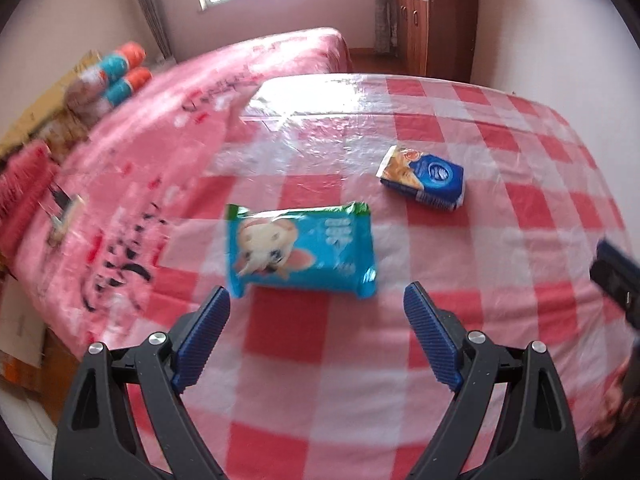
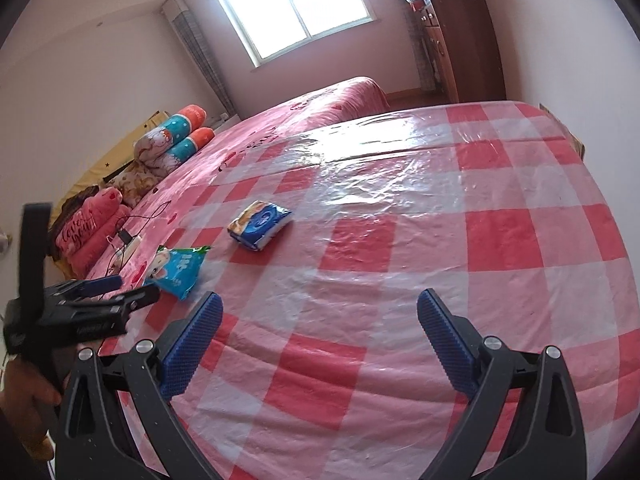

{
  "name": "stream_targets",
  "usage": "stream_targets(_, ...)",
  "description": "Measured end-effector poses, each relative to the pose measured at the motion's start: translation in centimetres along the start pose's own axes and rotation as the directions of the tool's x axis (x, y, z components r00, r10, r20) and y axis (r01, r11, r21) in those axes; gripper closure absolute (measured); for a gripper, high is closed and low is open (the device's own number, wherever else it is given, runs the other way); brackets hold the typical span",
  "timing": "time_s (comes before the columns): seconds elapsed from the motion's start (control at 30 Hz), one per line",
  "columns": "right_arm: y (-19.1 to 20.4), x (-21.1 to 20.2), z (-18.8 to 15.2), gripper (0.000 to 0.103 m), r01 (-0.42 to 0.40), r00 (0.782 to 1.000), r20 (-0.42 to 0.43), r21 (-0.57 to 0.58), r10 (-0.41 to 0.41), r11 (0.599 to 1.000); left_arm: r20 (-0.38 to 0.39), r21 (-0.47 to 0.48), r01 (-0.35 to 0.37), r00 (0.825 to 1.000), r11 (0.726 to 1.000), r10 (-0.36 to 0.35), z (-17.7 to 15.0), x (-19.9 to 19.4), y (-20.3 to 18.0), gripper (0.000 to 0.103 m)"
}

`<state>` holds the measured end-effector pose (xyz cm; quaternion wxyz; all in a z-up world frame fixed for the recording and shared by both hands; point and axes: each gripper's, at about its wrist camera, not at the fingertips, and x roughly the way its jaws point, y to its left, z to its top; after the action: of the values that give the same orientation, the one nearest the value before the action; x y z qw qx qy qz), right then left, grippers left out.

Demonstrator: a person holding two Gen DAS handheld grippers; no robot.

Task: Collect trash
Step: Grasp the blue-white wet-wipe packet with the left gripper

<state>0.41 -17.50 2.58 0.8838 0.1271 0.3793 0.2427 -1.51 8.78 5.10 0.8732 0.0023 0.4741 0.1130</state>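
A light blue wet-wipe pack (image 1: 300, 254) with a cartoon face lies flat on the red-and-white checked tablecloth (image 1: 320, 380). My left gripper (image 1: 316, 306) hovers just short of it, open, its blue pads empty. Further back to the right lies a dark blue and orange tissue packet (image 1: 422, 180). In the right wrist view my right gripper (image 2: 318, 316) is open over bare cloth, with the tissue packet (image 2: 260, 226) ahead to the left and the wipe pack (image 2: 178, 270) nearer the left edge. The left gripper (image 2: 108, 294) shows there at the left, held by a hand (image 2: 24, 396).
The table (image 2: 520, 240) carries a shiny clear plastic cover. A bed with a pink spread (image 2: 280, 120) runs along its left side, with pillows (image 2: 176, 140) and a charger cable (image 2: 128, 236). A wooden cabinet (image 2: 460, 40) stands at the back right under the window.
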Motion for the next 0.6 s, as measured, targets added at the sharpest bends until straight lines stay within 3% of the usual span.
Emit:
stream_targets(0.17, -0.9, 0.6, 0.1, 0.006, -0.019, 1.000, -0.024, 0.029, 0.020, 0.999, -0.035, -0.209, 0.091, 0.994, 0.974, -0.101, 1.0, 1.8, 1.7, 0.014)
stream_targets(0.37, -1.3, 0.9, 0.1, 0.006, -0.046, 0.998, -0.041, 0.049, 0.048, 0.998, -0.002, -0.428, 0.164, 0.983, 0.889, -0.182, 1.0, 3.4, 3.4, 0.014)
stream_targets(0.6, -1.8, 1.0, 0.1, 0.006, -0.069, 0.996, -0.049, 0.068, 0.072, 0.995, -0.004, -0.464, 0.116, 0.991, 0.878, -0.133, 3.1, 5.3, 3.8, 0.014)
